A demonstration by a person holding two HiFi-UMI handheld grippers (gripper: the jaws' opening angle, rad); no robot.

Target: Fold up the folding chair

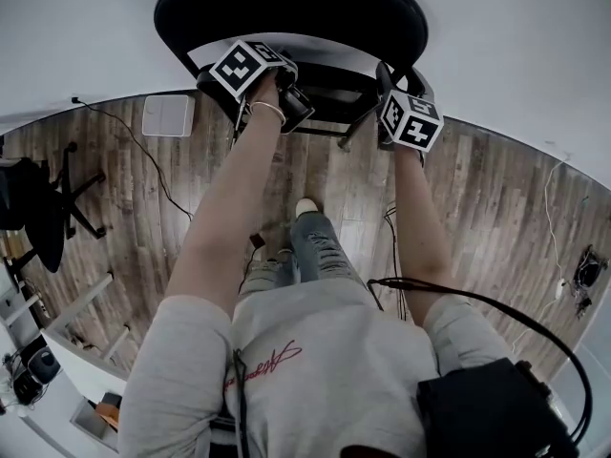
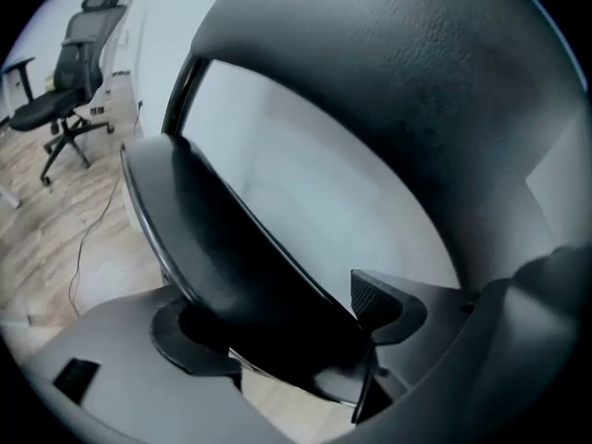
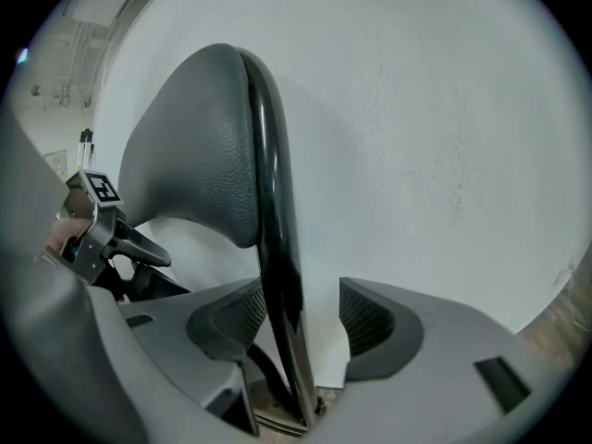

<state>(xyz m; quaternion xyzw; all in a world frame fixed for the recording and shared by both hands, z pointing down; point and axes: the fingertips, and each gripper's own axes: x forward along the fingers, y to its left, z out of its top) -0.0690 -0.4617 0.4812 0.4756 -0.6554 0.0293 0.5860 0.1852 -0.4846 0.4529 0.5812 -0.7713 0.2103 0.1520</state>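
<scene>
Currently the black padded folding chair (image 1: 286, 12) stands by the white wall (image 1: 525, 46), its frame between the spread jaws of the left hand-held gripper (image 2: 282, 317) and the right hand-held gripper (image 3: 301, 317). Unclamped, it may tip or swing open.

Head view: chair (image 1: 286, 12) legs, lower frame hidden under seat and forearms. Left gripper (image 1: 291, 103) jaws hidden behind own cube (image 1: 246, 67) and wrist. Right gripper (image 1: 393, 89) jaws hidden behind its cube. Office chair (image 1: 43, 203) cut by left edge. Black box (image 1: 487, 410) cut by bottom edge, kind unclear.

Left gripper view: chair cut by top and right edges. One pad hidden behind dark seat panel.

Right gripper view: tube (image 3: 277, 276) lower end hidden behind gripper body. Clutter at far left was too blurred to tell.
</scene>
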